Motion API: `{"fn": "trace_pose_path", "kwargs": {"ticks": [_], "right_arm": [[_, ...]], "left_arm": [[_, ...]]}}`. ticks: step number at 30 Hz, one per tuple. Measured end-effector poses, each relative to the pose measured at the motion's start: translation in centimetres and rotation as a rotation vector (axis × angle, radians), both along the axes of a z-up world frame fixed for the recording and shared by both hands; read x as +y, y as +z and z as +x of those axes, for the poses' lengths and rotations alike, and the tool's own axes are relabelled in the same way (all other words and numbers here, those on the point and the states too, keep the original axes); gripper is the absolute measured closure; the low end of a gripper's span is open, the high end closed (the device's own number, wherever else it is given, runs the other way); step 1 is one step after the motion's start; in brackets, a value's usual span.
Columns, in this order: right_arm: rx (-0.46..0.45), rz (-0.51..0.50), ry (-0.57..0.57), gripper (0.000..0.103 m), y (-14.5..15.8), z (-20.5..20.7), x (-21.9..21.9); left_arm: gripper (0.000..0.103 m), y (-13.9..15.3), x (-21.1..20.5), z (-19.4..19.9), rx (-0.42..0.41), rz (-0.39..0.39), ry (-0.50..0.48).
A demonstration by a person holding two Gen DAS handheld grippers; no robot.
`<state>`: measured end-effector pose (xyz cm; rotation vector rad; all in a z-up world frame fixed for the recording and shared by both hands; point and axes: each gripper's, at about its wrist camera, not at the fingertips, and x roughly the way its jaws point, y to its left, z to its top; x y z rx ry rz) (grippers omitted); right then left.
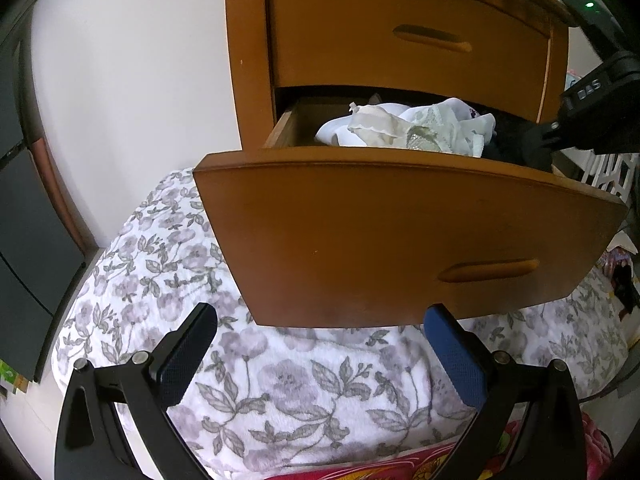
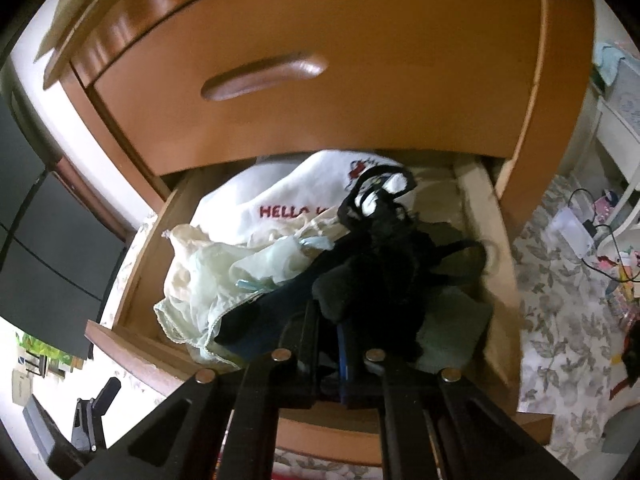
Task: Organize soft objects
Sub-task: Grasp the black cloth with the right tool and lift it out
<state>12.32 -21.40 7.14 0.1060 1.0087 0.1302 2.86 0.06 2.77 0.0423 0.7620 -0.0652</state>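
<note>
A wooden nightstand has its lower drawer [image 1: 400,232] pulled out; the drawer [image 2: 132,272] holds soft clothes. In it lie a white cloth with red letters [image 2: 256,196], pale green lacy garments [image 2: 200,280] and dark garments. My right gripper [image 2: 330,320] is shut on a black lacy garment [image 2: 384,248] over the drawer's middle. From the left wrist view the right gripper [image 1: 560,128] reaches in over the drawer's right side. My left gripper [image 1: 320,344] is open and empty, below the drawer front, above a floral blanket [image 1: 280,380].
The upper drawer [image 1: 408,32] is shut. A white wall [image 1: 132,80] is left of the nightstand and a dark panel [image 1: 24,240] at far left. A white shelf [image 2: 616,132] and cables with clutter [image 2: 592,236] lie on the right, on the floral bedding.
</note>
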Motion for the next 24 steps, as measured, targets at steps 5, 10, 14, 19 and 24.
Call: {"fn": "trace_pose_path", "kwargs": {"ticks": [5, 10, 14, 19, 24], "right_arm": [[-0.034, 0.018, -0.03, 0.096, 1.9, -1.0, -1.3], [-0.091, 0.022, -0.038, 0.096, 4.5, -2.3, -1.9], [-0.135, 0.027, -0.047, 0.096, 6.6, -3.4, -2.2], [-0.19, 0.032, -0.048, 0.096, 9.0, -4.5, -2.3], [-0.266, 0.039, -0.042, 0.096, 12.3, -5.9, -2.3]], "left_arm": [[0.0, -0.2, 0.1, 0.1, 0.012, 0.0, 0.007], [0.0, -0.2, 0.0, 0.1, 0.013, 0.01, 0.008], [0.0, -0.2, -0.1, 0.1, 0.016, 0.016, 0.01], [0.0, -0.1, -0.1, 0.0, 0.011, 0.025, 0.013], [0.0, -0.1, -0.3, -0.1, 0.011, 0.035, 0.011]]}}
